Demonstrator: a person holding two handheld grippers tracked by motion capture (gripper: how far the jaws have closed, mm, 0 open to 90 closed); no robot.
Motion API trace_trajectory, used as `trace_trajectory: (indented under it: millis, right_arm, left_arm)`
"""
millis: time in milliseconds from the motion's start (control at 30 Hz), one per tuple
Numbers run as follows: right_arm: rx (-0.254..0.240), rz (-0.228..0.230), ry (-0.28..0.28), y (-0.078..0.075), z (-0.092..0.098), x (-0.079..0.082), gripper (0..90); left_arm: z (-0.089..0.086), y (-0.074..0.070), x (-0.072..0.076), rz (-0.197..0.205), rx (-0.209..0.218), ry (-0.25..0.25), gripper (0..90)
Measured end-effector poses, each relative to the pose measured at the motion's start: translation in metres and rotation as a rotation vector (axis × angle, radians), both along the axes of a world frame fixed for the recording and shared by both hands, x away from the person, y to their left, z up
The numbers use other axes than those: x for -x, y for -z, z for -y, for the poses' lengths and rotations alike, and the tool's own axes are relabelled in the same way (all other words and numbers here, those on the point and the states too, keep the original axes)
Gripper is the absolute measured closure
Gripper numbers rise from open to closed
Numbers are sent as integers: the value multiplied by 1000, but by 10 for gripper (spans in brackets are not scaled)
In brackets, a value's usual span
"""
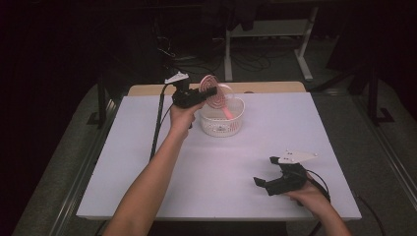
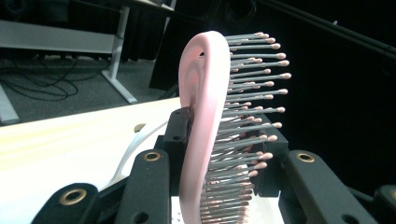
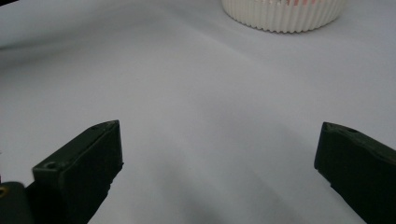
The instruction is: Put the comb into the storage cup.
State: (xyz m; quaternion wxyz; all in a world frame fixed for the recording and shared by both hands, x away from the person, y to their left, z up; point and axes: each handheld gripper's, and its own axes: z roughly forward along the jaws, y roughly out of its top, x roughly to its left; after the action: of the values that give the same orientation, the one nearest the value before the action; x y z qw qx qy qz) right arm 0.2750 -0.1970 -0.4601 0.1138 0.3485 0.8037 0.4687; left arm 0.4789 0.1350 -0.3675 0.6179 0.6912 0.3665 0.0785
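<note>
A: So, what does the left hand-held gripper (image 1: 209, 92) hold?

B: It pinches a pink hairbrush (image 1: 215, 91) by the head. In the left gripper view the jaws are pressed on both sides of the hairbrush (image 2: 205, 121), and the bristles with round tips point to the right of that view. The brush is lifted in the air, over the far left rim of a white ribbed basket (image 1: 222, 120) that stands on the counter (image 1: 211, 167). The pink handle slants down into the basket.

A: And the right hand-held gripper (image 1: 264, 170)?

B: Its jaws are spread wide and hold nothing. It is low above the near right part of the counter, well apart from the basket. In the right gripper view I see bare white surface between the jaws, and the basket (image 3: 285, 14) is cut off by the top edge.

A: Is something hard to see?

B: The handle end inside the basket is hidden, so I cannot tell if it touches the bottom. The room behind the counter is dark.
</note>
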Motion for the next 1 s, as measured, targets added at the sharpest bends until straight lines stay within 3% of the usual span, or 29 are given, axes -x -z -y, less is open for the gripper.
trace_trajectory:
  millis: [567,1000]
  right_arm:
    - [1,1,2,0,0,0,6]
    - [3,-1,0,0,0,0,6]
  left_arm:
    - [-12,13,-5,-37,13,-10,639]
    - [-29,21,-11,-60,-14,-26,608]
